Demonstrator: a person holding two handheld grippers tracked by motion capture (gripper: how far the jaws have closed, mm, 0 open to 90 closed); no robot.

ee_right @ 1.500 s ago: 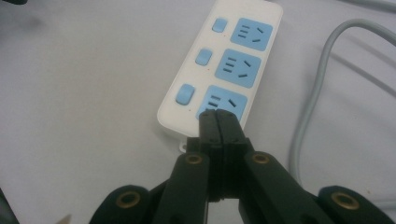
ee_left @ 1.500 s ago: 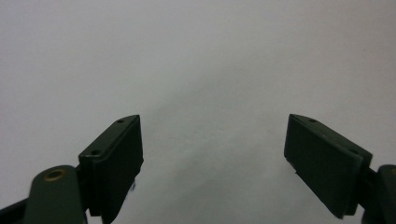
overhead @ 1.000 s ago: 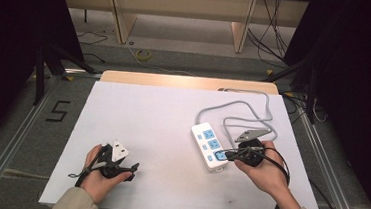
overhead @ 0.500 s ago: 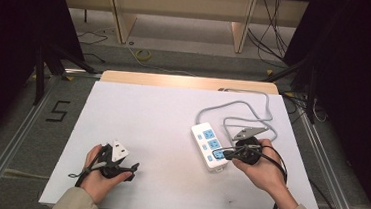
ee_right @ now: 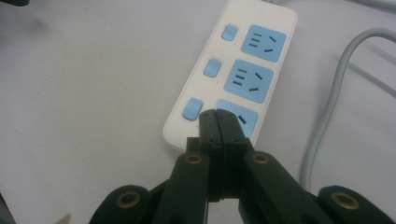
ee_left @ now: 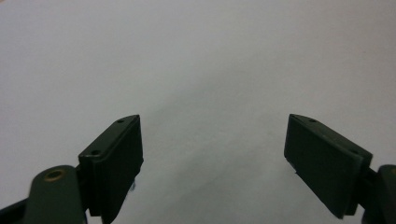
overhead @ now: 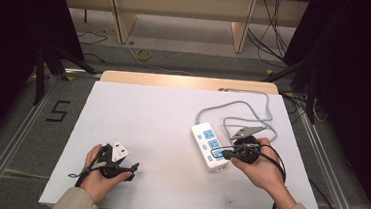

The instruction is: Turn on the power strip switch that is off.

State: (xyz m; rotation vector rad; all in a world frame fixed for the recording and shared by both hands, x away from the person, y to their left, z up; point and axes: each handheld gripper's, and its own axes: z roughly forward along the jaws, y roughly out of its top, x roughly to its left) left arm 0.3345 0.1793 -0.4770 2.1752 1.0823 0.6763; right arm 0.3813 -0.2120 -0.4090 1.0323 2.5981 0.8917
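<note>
right gripper point(ee_right: 218, 116): jaws pressed flat together, nothing between them. Tips sit over the near end of the power strip point(ee_right: 233, 70), between the nearest blue switch point(ee_right: 192, 108) and the nearest blue socket point(ee_right: 243, 119). Can't tell if the tips touch the housing.
right gripper, high view point(overhead: 226, 153): held in the person's right hand point(overhead: 258, 168) at 4 o'clock on the counter point(overhead: 162, 117), pointing toward 9 o'clock onto the strip's near end.
power strip, high view point(overhead: 206, 138): white body, lies flat on the counter's right half, long axis running roughly 11 to 5 o'clock. Three blue sockets in a row, a small blue switch beside each.
middle socket point(ee_right: 248, 80): clear, sits at 12 o'clock from the gripper tips.
far socket point(ee_right: 263, 43): clear.
strip cable point(overhead: 243, 106): grey, leaves the far end of the strip, loops toward 1 o'clock and curls back just behind the right hand.
left gripper point(ee_left: 212, 154): jaws wide apart, holding nothing, only bare white counter between and beyond them.
left gripper, high view point(overhead: 130, 170): held in the left hand point(overhead: 98, 175) at 7 o'clock on the counter, near the front edge, pointing toward 3 o'clock. Well apart from the strip.
counter surface: white sheet, wooden edge visible along the far side.
</note>
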